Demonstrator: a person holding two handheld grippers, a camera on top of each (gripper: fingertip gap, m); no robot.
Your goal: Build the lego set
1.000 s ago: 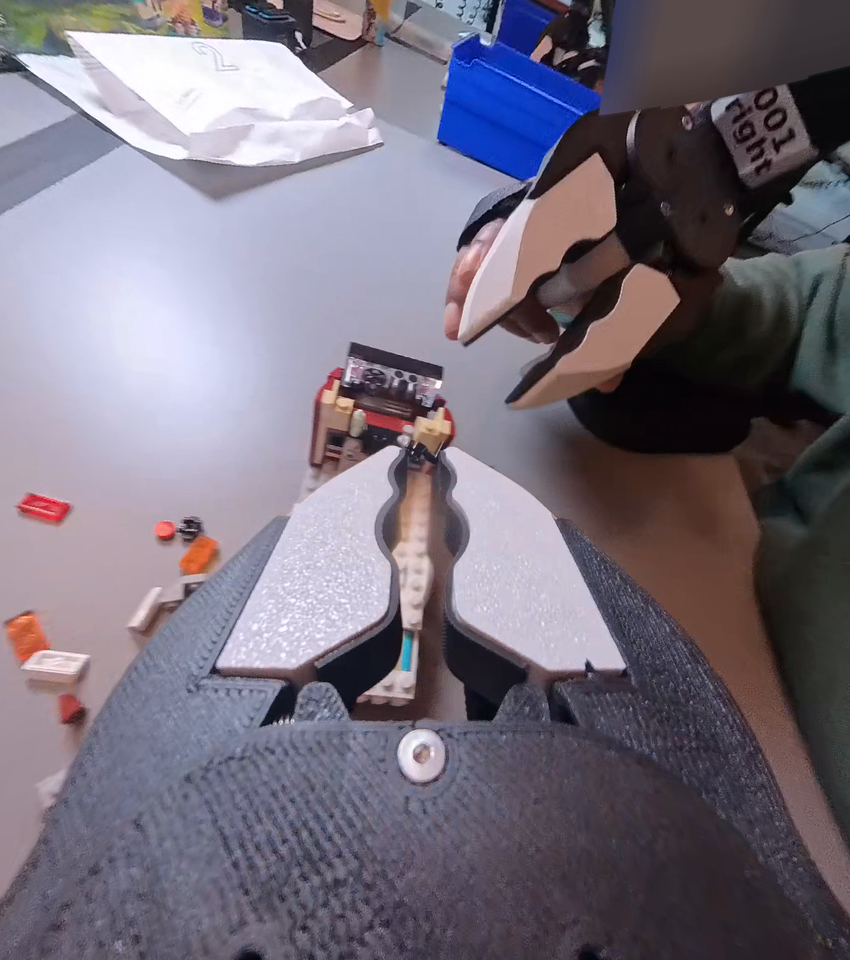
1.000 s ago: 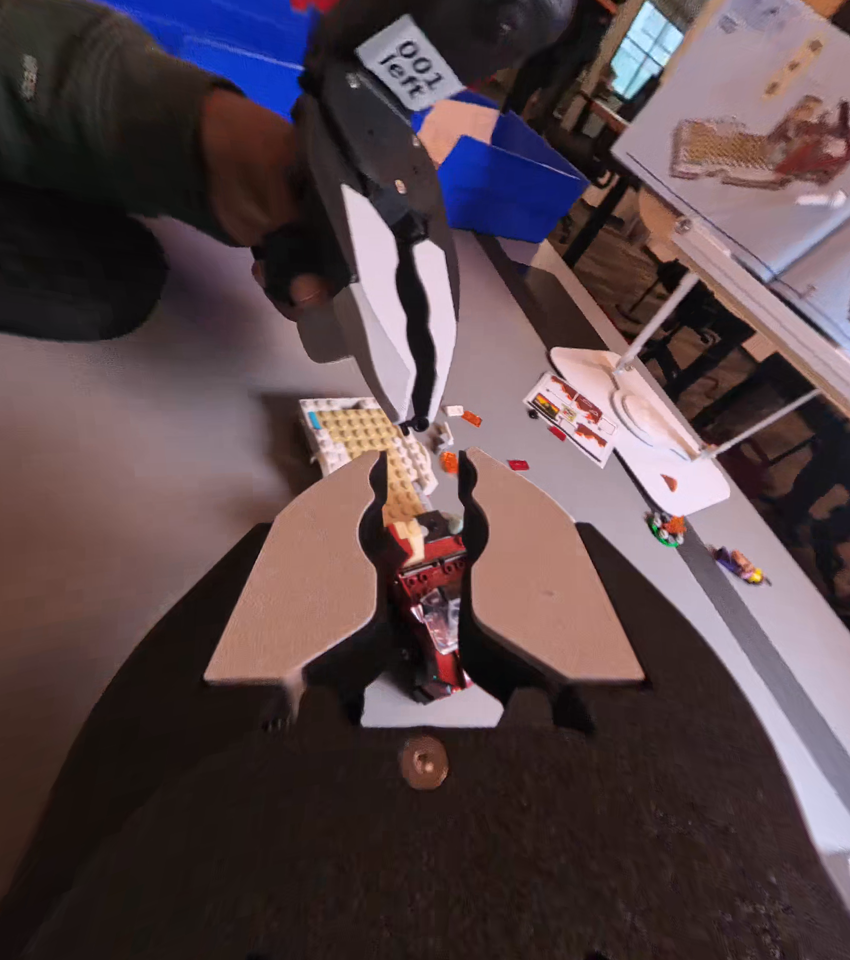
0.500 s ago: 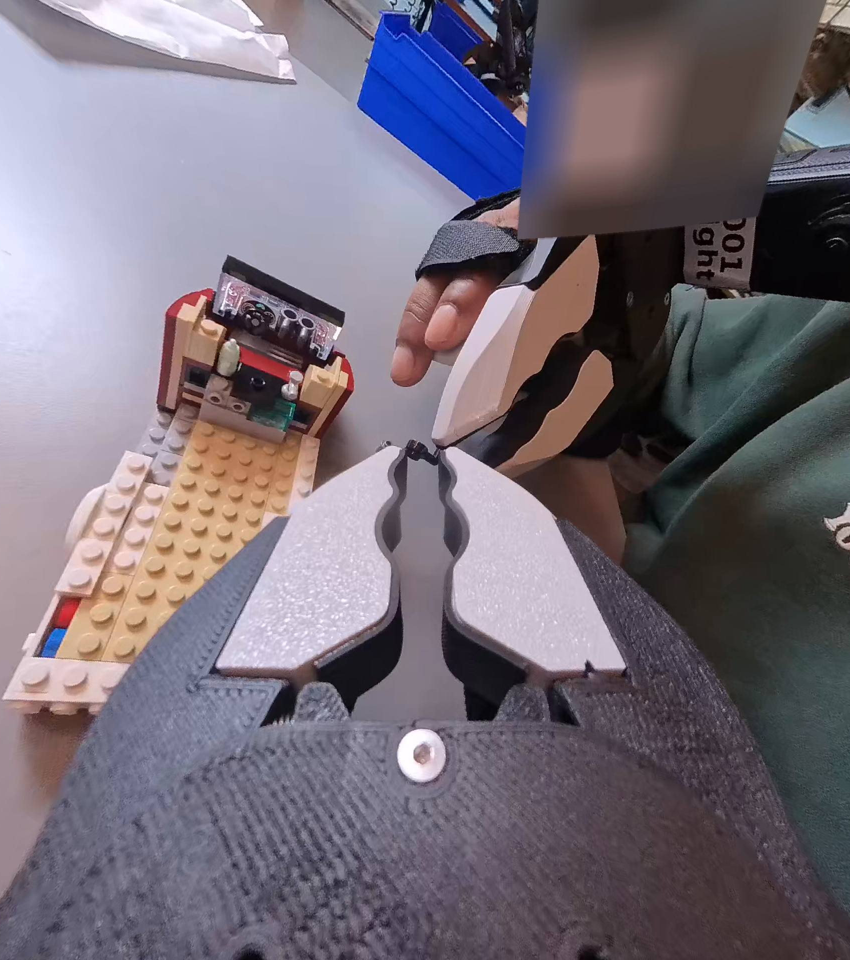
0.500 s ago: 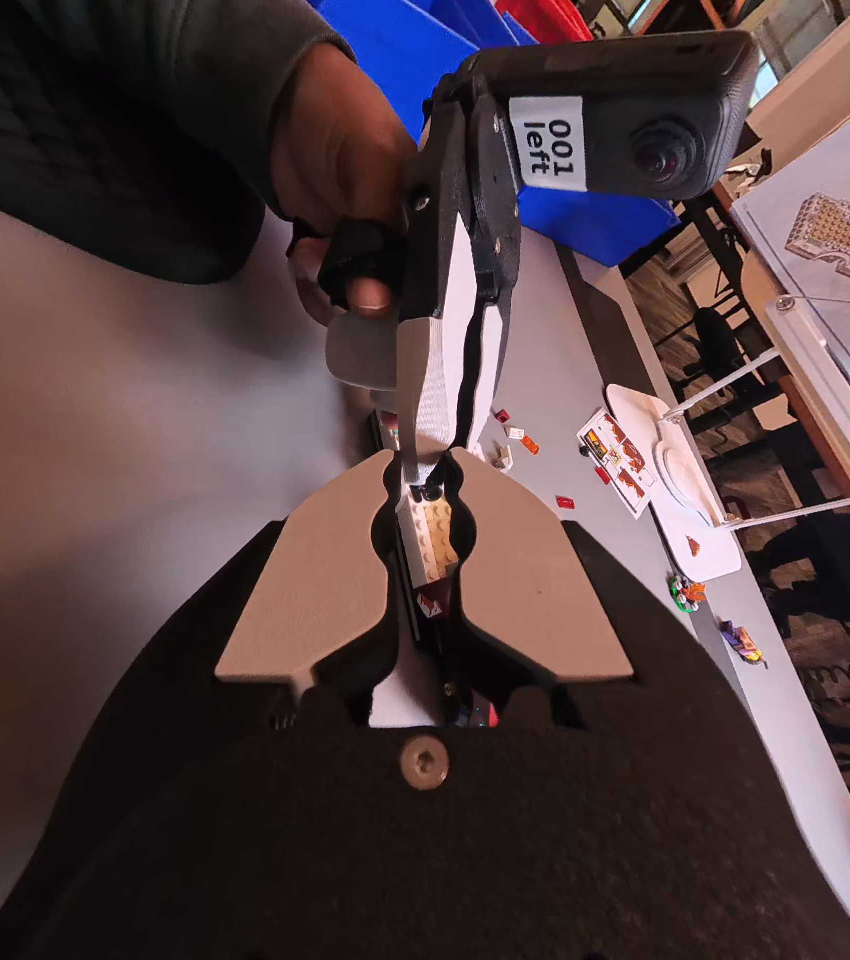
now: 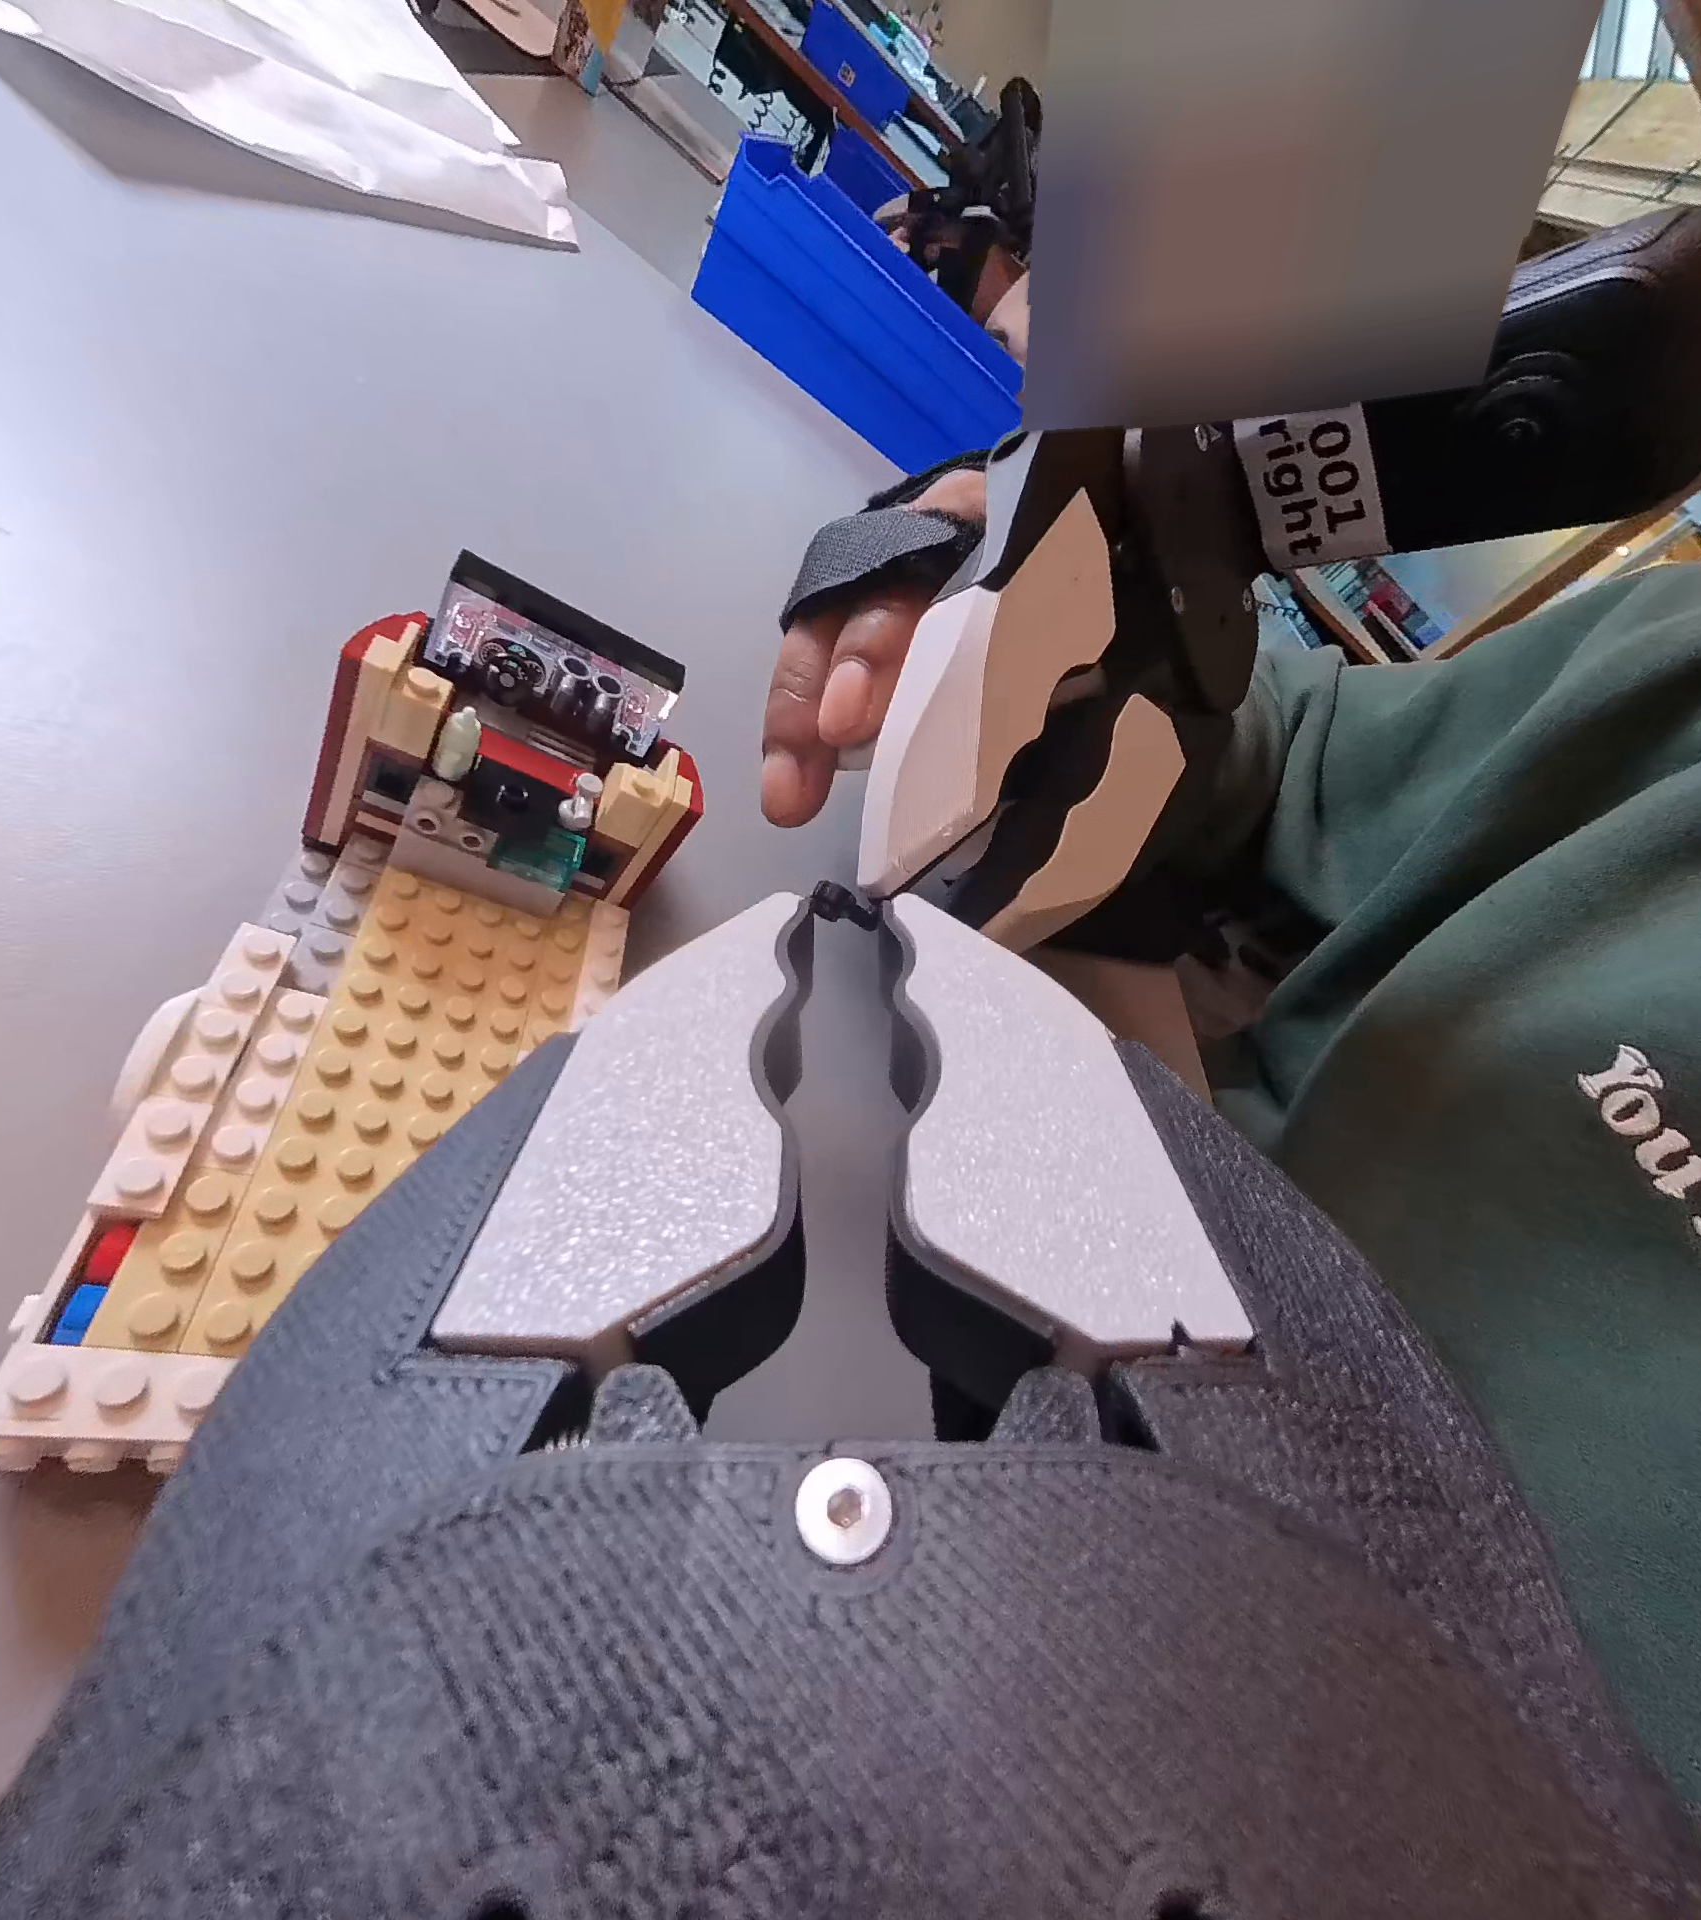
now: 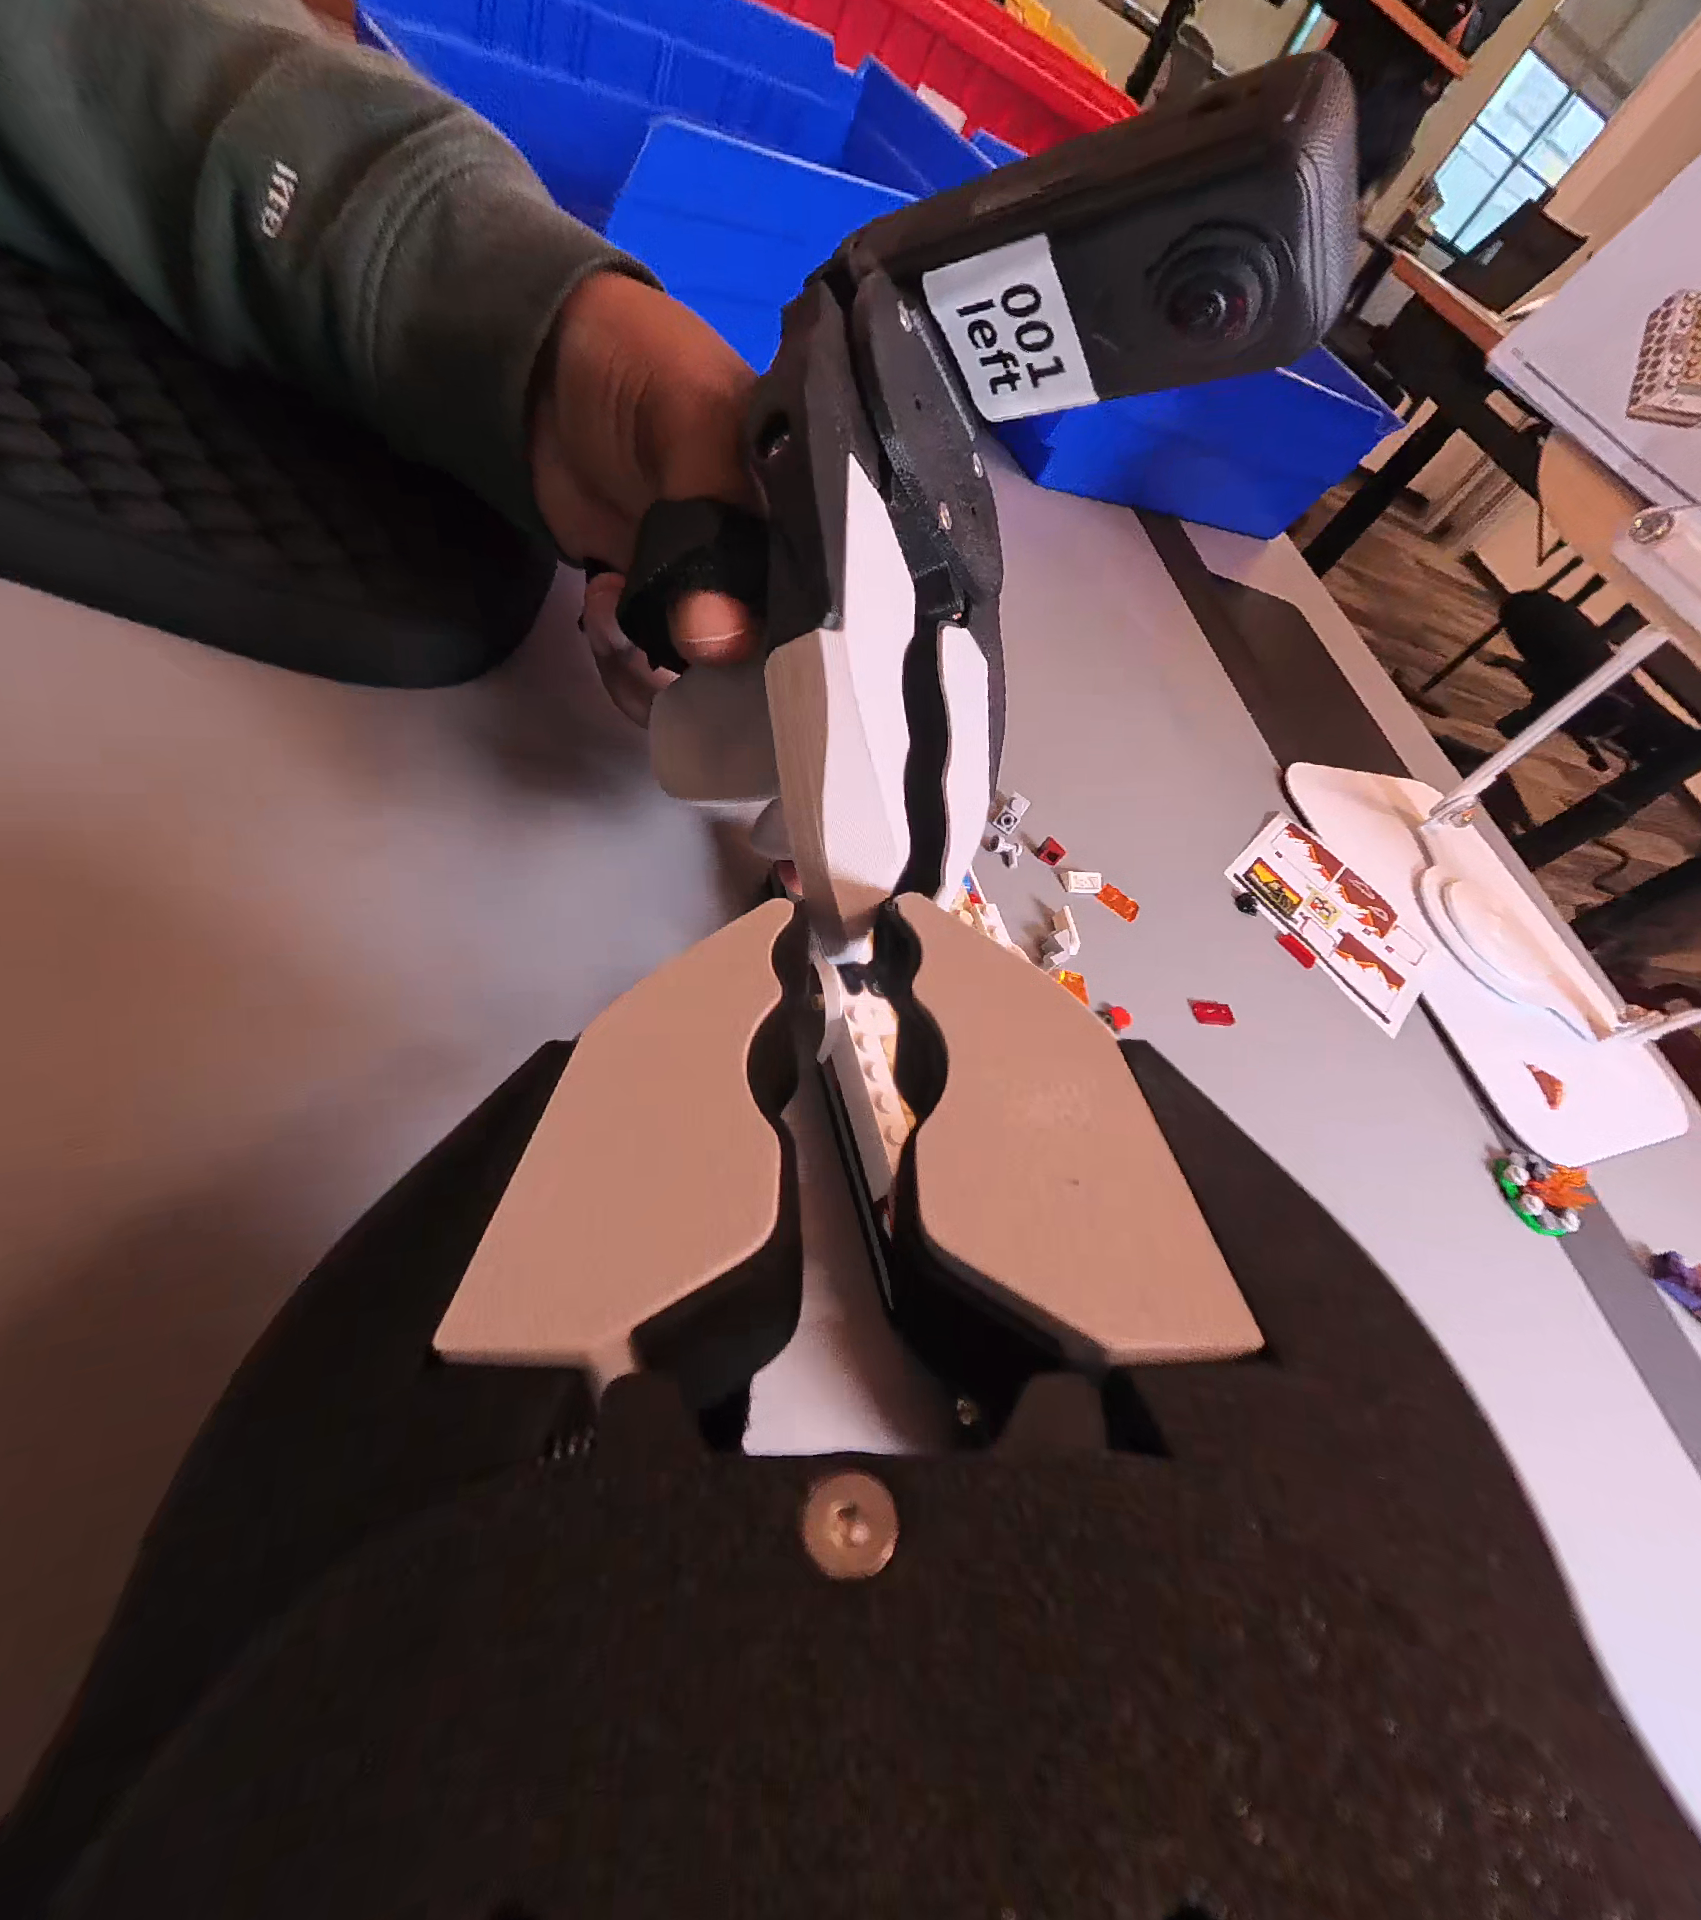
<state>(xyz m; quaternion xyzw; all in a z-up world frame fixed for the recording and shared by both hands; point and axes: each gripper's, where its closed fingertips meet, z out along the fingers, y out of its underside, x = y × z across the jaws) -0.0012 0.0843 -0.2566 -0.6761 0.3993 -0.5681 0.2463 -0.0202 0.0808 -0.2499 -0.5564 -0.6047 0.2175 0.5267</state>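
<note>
Beside the lego model (image 5: 326,1049), two grippers meet tip to tip over the table (image 5: 150,436).

Left gripper (image 5: 843,909) is nearly closed, pinching a tiny black piece (image 5: 833,900) at its tips, just right of the model, which lies flat on the table. Right gripper (image 6: 844,925) stands narrow; whether it grips anything I cannot tell. This looks like a handover or regrip of the small part. Next it needs a steady, aligned press onto the model's raised dark red end (image 5: 513,769). Loose pieces (image 6: 1085,904) lie beyond the model.
</note>
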